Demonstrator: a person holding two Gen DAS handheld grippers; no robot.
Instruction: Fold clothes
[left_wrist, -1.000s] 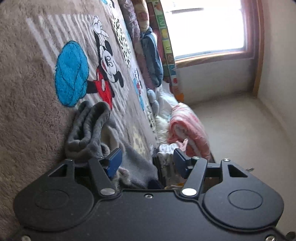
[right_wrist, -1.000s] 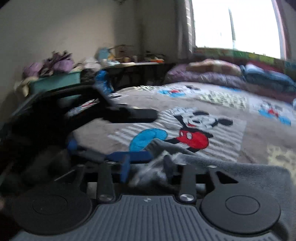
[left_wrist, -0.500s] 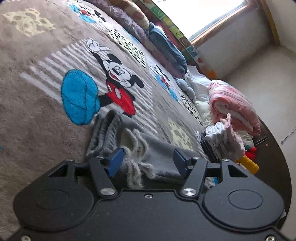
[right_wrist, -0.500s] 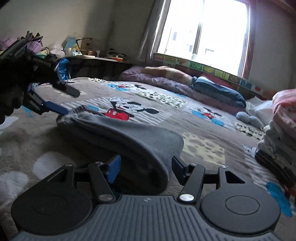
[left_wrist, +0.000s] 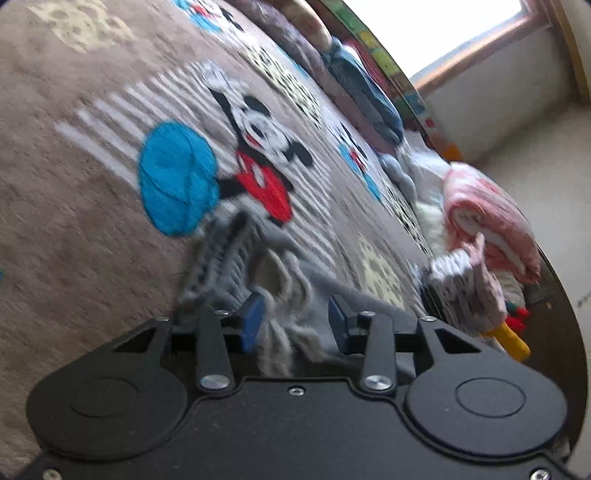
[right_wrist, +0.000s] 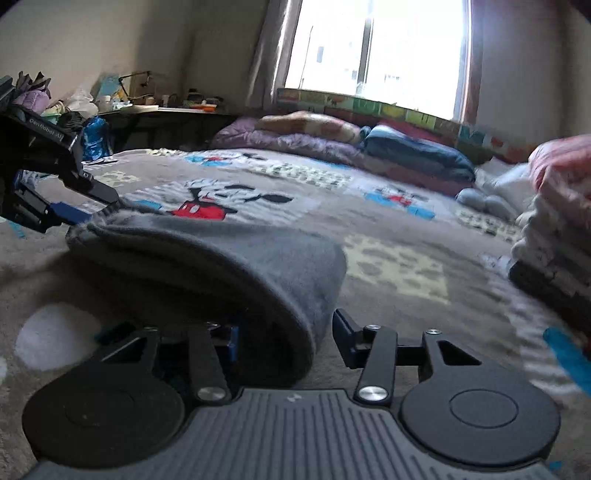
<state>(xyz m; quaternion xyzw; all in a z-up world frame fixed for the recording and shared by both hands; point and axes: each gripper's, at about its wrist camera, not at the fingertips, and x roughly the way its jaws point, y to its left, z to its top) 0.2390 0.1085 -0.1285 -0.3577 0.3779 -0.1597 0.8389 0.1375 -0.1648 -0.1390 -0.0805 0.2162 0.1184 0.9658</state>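
The left gripper stands with its blue fingers apart, and a bunch of grey cloth with loose cords lies in the gap between them; neither finger visibly presses the fabric, though blur makes contact hard to judge. Ahead of and to the left of these fingers the cloth's ribbed edge sits piled on the blanket, just below the cartoon mouse print. To the right of the fingers and farther off stands a stack of folded clothes, topped by a pink roll. The right gripper is also spread wide. A rounded fold of the same grey cloth comes down into the gap and hides most of the left finger, while the right finger stands clear of the fabric with blanket showing between them. From this fold the cloth runs away to the left and ahead, lying on the blanket, and its far end reaches the left gripper, seen here at the left edge. The stack lies to the right of the right fingers, blurred. Pillows lie far ahead below a window.
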